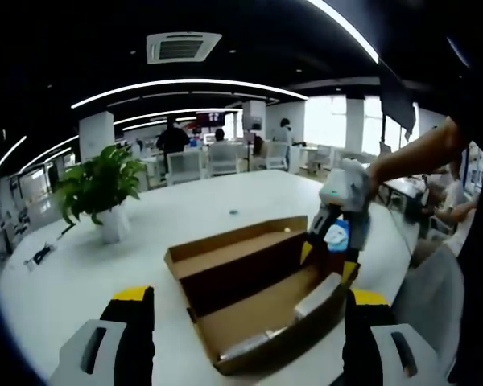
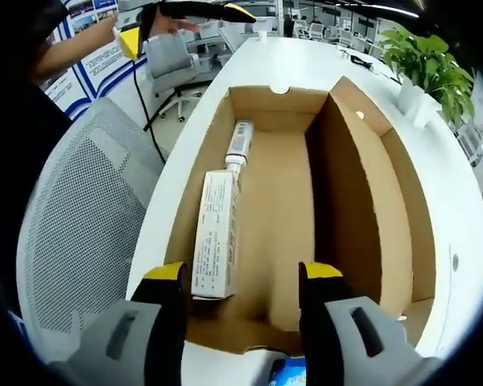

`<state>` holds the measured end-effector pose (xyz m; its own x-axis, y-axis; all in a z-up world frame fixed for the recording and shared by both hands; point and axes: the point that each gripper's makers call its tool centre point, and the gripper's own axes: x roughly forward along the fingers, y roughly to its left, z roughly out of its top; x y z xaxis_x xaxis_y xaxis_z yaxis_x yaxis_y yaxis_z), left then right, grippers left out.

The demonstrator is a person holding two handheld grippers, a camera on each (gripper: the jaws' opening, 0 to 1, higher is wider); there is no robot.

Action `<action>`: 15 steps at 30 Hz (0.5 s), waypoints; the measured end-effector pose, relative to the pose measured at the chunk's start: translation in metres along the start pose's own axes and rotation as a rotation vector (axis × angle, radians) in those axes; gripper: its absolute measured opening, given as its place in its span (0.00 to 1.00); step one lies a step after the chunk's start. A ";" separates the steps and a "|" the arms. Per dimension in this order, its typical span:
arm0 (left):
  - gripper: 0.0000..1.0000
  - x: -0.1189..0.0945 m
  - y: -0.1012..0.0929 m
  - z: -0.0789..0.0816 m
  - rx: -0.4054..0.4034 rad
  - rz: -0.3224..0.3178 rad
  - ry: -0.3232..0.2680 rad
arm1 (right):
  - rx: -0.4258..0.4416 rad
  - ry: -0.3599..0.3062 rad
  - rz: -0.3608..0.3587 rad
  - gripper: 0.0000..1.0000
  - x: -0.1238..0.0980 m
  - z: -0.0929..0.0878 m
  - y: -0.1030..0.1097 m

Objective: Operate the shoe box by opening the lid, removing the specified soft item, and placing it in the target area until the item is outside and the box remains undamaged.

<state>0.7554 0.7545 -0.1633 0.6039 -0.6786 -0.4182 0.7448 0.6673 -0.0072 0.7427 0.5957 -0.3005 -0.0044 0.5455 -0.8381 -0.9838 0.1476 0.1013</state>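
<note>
Brown cardboard shoe box (image 2: 282, 201) on white oval counter (image 1: 80, 265), lid (image 2: 378, 193) already open. Right gripper (image 2: 241, 310) above box, fingers spread, empty. White carton (image 2: 215, 235) and tube (image 2: 240, 145) inside at 10 o'clock; removal pending. Left gripper (image 1: 249, 322) released.

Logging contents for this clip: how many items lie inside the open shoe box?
2: a long carton along the shoe box wall, a tube just beyond it.
</note>
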 end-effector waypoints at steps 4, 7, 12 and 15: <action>1.00 -0.001 -0.002 -0.002 -0.004 0.004 0.002 | -0.012 -0.003 -0.025 0.39 -0.002 -0.001 -0.004; 1.00 -0.001 -0.003 -0.004 -0.003 0.007 0.006 | -0.006 -0.005 -0.036 0.35 -0.002 -0.001 -0.006; 1.00 -0.002 -0.007 -0.004 -0.007 0.009 0.004 | -0.001 0.001 -0.039 0.27 0.001 -0.002 -0.003; 1.00 -0.004 -0.007 -0.004 -0.011 0.015 0.001 | -0.011 0.003 -0.031 0.22 0.006 -0.004 0.000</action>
<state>0.7467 0.7538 -0.1655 0.6145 -0.6684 -0.4191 0.7326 0.6806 -0.0112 0.7424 0.5960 -0.3075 0.0256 0.5379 -0.8426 -0.9854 0.1553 0.0693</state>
